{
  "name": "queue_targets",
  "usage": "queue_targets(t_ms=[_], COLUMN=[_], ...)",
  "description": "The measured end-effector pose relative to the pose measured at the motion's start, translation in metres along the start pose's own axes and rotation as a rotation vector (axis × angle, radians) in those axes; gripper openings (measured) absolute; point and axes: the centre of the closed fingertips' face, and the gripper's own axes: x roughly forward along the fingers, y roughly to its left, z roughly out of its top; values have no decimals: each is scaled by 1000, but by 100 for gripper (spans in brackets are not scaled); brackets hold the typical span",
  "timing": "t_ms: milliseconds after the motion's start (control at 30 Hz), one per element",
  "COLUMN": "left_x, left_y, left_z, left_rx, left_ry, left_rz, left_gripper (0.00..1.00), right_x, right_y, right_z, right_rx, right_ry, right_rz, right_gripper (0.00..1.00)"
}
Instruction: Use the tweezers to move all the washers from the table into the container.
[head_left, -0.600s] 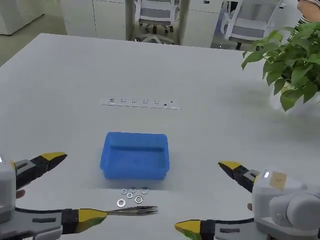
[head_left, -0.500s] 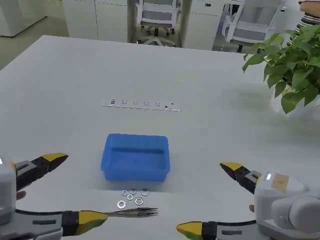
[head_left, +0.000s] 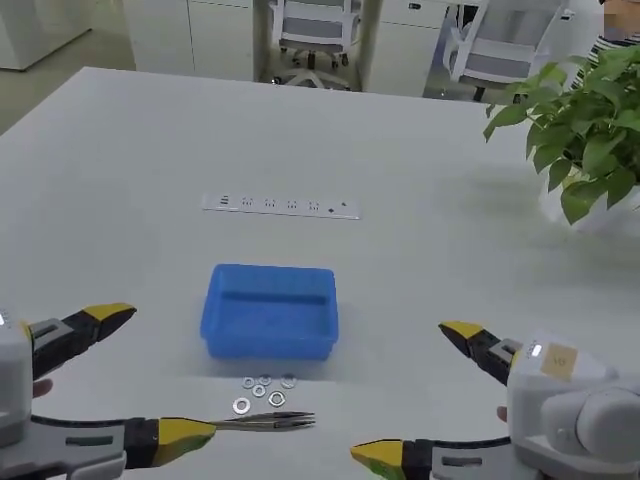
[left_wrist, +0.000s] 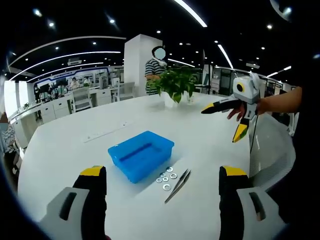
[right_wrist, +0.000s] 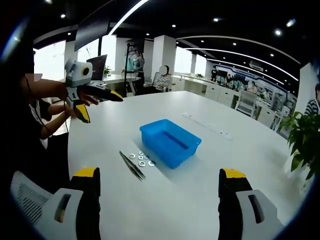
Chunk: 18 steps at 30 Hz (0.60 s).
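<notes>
Washers (head_left: 260, 391): small loose cluster on the white table (head_left: 450, 230), just in front of the near wall of the blue container (head_left: 268, 345), none inside it as far as I can see. Tweezers (head_left: 265, 421) lie flat on the table just on the near side of the washers, tips pointing to the person's right, nothing gripping them. Left gripper (head_left: 170, 370): jaws spread wide, holding nothing. In the head view its lower yellow tip lines up with the tweezers' handle end, but the right gripper view shows it held up off the table, clear of them (right_wrist: 132, 165). Right gripper (head_left: 398, 390): jaws also wide apart and empty, hovering to the right of the washers, apart from everything. In the left gripper view the washers (left_wrist: 166, 179) and tweezers (left_wrist: 177, 185) sit ahead between its own two jaws, container (left_wrist: 150, 167) just beyond. Further out on the table: a flush power strip (head_left: 280, 206) behind the container, a potted plant (head_left: 585, 120) at far right. Office chairs (head_left: 315, 25) past the far edge.
</notes>
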Motion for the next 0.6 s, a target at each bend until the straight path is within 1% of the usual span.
queue_targets(t_ms=[600], left_x=[1], left_y=[0], left_z=[1], left_rx=[3], left_ry=[-4], left_rz=[-2], left_gripper=[99], right_x=[-1], right_y=[0], right_z=[1], right_rx=[3], right_ry=[-4], right_rz=[-3], right_gripper=[100])
